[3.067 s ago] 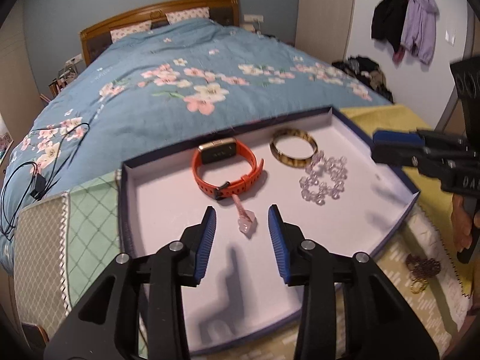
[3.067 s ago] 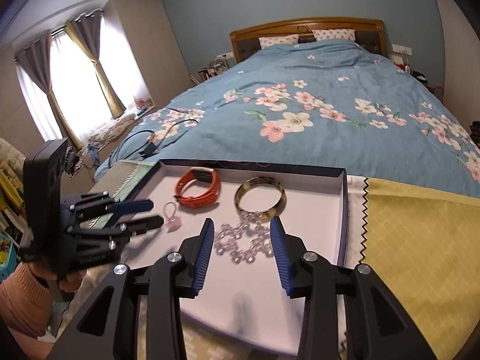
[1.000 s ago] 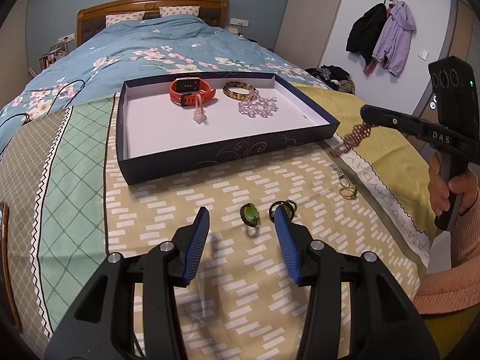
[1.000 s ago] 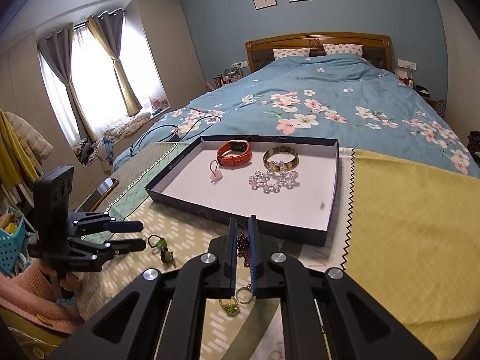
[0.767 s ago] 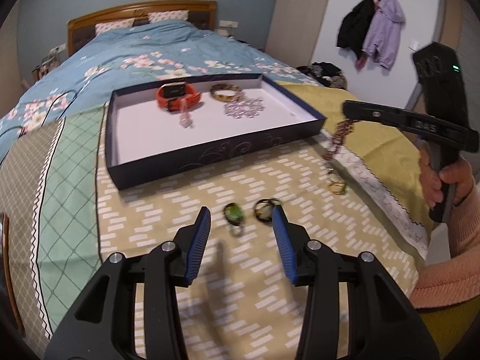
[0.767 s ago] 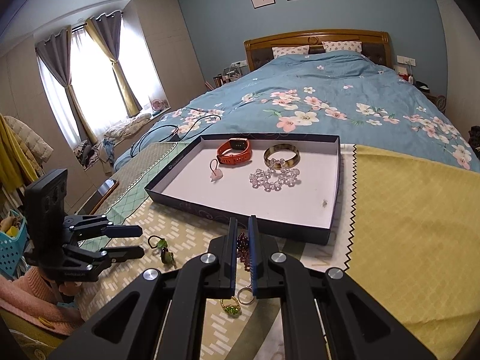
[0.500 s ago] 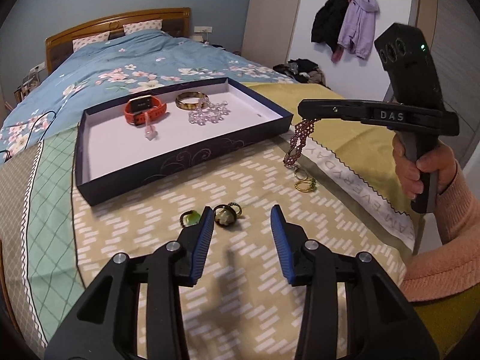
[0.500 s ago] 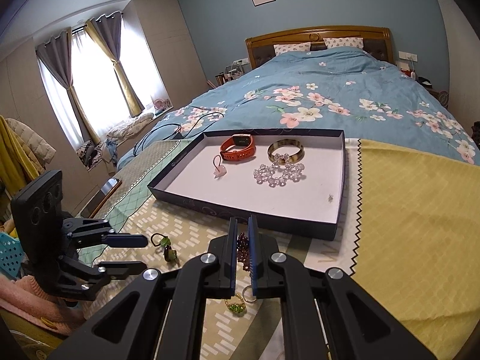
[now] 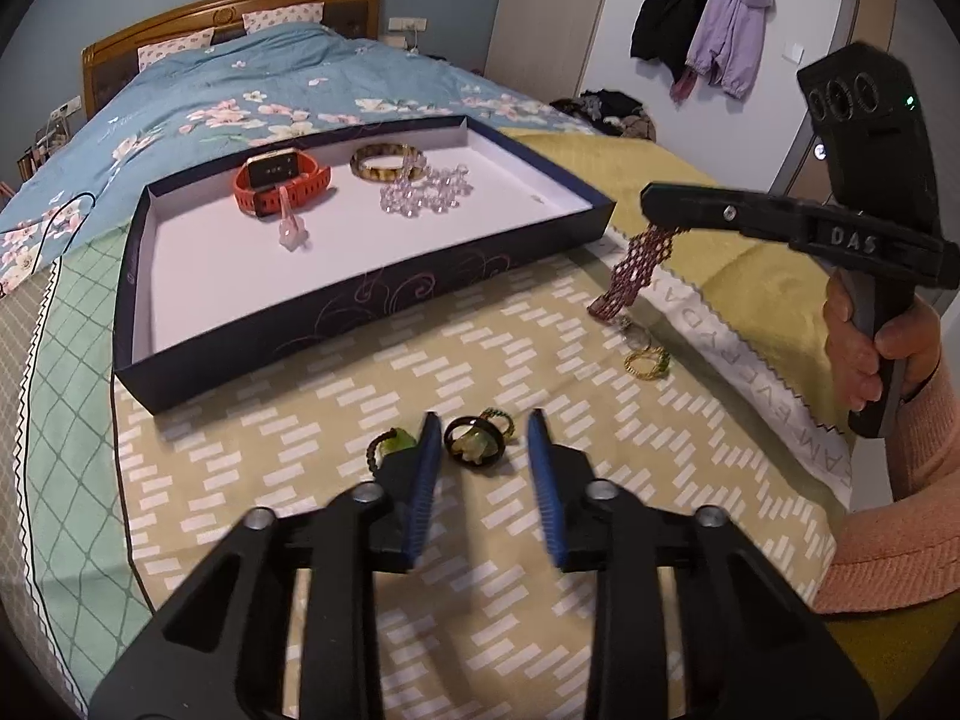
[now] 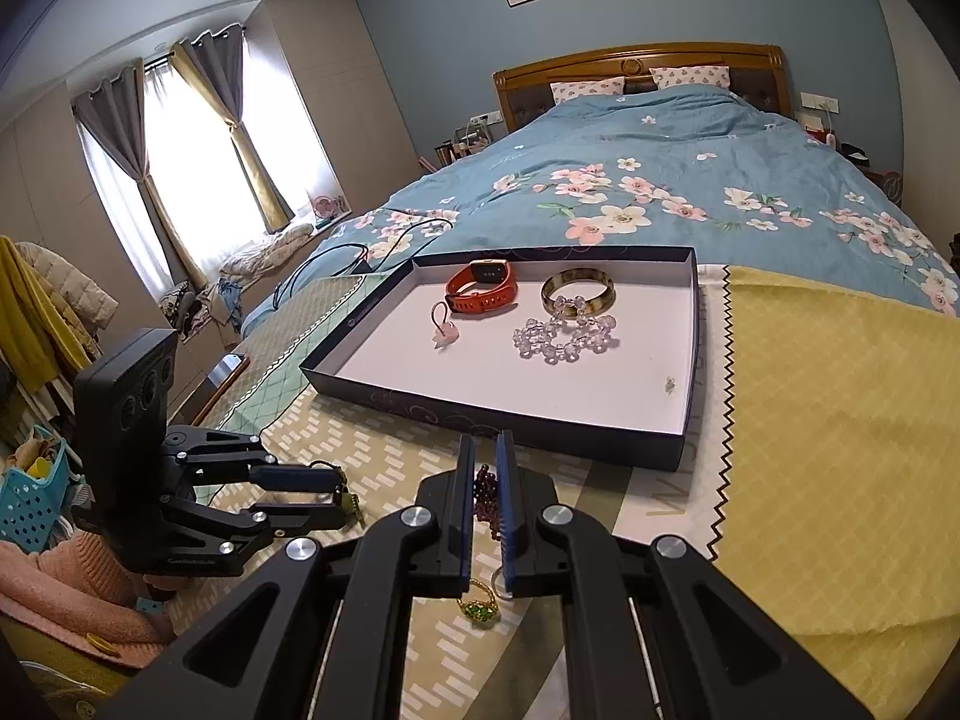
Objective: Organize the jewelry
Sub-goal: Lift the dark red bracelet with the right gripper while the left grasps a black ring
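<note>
My left gripper (image 9: 483,450) is low over the patterned blanket with its jaws closing. A black ring with a pale green stone (image 9: 474,441) lies between the blue pads, and a gap shows on each side of it. A second green-stone ring (image 9: 390,444) sits just outside the left finger. My right gripper (image 9: 651,207) is shut on a dark red beaded bracelet (image 9: 636,264), which hangs with its lower end near the blanket. The same bracelet (image 10: 486,495) shows between the shut pads in the right wrist view. The left gripper (image 10: 342,498) appears there at lower left.
A dark blue tray (image 9: 360,294) on the bed holds an orange watch (image 9: 279,180), a brown bangle (image 9: 387,159), a clear bead bracelet (image 9: 426,198) and a pink pendant (image 9: 291,231). Gold rings (image 9: 645,360) lie under the hanging bracelet. A person's hand and pink sleeve are at right.
The left gripper has come in over the rings and its jaws have narrowed around the black ring. The right gripper keeps the bracelet hanging in about the same place.
</note>
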Demonstrator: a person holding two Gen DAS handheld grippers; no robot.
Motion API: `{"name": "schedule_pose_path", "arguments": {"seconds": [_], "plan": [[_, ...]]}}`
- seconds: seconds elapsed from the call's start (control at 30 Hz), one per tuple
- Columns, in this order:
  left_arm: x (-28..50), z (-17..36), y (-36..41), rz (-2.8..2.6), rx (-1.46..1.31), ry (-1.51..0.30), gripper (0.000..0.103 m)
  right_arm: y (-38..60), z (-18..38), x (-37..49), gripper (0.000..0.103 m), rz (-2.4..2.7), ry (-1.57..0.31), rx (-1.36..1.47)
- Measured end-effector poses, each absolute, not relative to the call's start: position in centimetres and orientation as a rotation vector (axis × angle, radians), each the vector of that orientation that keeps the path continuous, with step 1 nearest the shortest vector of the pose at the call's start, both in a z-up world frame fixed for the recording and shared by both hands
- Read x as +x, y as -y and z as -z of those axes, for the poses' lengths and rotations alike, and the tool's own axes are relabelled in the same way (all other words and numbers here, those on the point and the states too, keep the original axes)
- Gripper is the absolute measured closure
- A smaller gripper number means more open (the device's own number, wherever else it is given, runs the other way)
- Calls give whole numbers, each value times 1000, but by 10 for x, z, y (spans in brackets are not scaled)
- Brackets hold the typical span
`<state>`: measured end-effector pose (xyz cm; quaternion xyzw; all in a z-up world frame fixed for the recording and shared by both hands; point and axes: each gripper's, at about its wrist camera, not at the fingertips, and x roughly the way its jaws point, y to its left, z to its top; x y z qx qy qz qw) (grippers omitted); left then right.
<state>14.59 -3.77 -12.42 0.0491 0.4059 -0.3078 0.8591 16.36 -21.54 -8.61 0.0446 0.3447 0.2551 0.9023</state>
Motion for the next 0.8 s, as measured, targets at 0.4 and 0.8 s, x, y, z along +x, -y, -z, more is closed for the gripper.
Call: {"name": "schedule_pose_path", "arguments": {"seconds": [0.4, 0.8], "plan": [[138, 112, 31, 622, 103, -810, 89, 212, 80, 165, 97, -539, -699, 89], [132, 117, 35, 679, 142, -815, 77, 210, 81, 166, 97, -549, -704, 95]]}}
